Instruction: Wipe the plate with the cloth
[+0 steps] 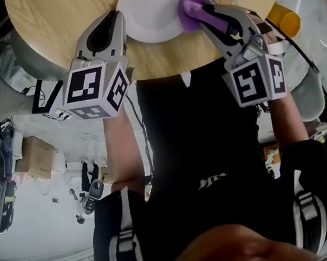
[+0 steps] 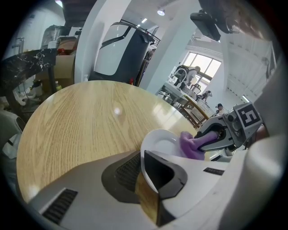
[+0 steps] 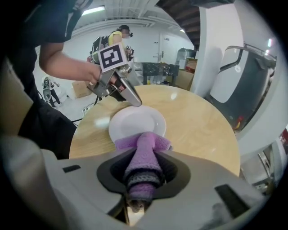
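Note:
A white plate (image 1: 149, 10) lies on the round wooden table (image 1: 66, 26), near the edge closest to me. My left gripper (image 1: 122, 26) is shut on the plate's left rim; in the left gripper view the plate (image 2: 163, 140) runs in between the jaws of that gripper (image 2: 146, 171). My right gripper (image 1: 200, 10) is shut on a purple cloth (image 1: 190, 9), which presses on the plate's right edge. In the right gripper view the cloth (image 3: 143, 150) hangs out of the gripper (image 3: 141, 182) onto the near rim of the plate (image 3: 135, 122), and the left gripper (image 3: 134, 100) sits at the far rim.
The table's near edge runs just below both grippers. A white and dark machine (image 2: 121, 49) stands beyond the table. On the floor lie a cardboard box (image 1: 34, 159) at left and a yellow object (image 1: 284, 19) at right. People stand far in the background.

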Demonstrator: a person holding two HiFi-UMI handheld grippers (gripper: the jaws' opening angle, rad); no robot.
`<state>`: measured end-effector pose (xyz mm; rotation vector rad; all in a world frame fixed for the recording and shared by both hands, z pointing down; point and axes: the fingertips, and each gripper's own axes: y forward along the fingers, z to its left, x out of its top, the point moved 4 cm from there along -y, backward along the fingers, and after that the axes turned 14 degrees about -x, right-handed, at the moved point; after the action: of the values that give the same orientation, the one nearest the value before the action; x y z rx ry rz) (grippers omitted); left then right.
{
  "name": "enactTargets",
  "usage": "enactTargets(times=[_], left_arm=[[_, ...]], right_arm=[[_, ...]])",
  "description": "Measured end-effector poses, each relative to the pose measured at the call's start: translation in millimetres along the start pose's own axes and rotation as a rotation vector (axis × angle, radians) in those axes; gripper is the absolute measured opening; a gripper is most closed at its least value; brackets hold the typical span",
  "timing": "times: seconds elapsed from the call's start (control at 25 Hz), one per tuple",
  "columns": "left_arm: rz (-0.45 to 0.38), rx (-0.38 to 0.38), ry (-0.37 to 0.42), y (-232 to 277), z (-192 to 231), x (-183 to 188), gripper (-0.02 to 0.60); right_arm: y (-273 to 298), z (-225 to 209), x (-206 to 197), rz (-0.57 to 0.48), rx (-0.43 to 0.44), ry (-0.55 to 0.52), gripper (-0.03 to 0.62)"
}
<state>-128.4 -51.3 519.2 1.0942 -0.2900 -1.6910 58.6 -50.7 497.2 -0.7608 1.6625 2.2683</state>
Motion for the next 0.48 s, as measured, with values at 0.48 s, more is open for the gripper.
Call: enactTargets(times=[0.48], left_arm=[[0.006,0.008,0.006,-1.8,-1.8,3.7,0.028]], right_arm=[[58.9,15.6,87.1,-0.18,0.027,-0.046,0.095]])
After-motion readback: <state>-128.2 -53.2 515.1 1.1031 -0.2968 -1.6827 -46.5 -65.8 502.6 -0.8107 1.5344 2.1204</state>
